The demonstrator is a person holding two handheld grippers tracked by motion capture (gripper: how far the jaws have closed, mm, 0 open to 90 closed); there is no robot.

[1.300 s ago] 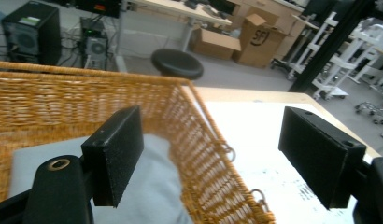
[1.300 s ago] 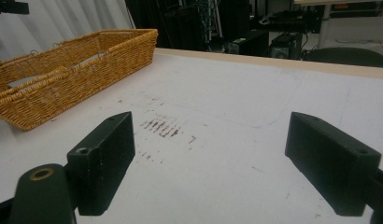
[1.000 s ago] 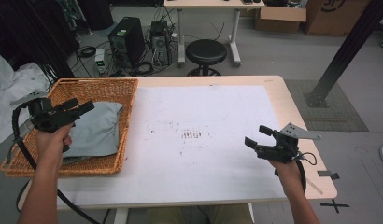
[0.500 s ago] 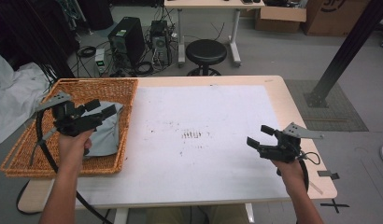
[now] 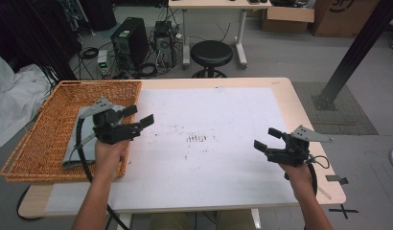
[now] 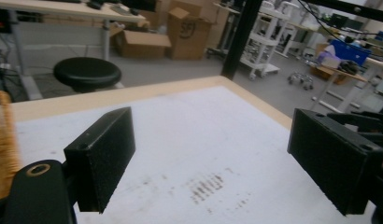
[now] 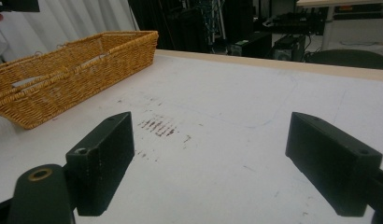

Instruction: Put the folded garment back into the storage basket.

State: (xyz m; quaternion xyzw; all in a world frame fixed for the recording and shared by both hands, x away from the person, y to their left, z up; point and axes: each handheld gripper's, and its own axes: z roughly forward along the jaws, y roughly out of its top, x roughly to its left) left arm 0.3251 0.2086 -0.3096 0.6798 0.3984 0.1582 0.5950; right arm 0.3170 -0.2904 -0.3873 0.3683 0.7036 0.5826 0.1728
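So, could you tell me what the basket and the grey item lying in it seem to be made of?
The basket looks like woven wicker or rattan, matte golden-brown: the plaited strands and a thick braided rim show in the right gripper view. The grey item appears to be soft cloth, since it lies limp with folds; the fibre itself cannot be told.
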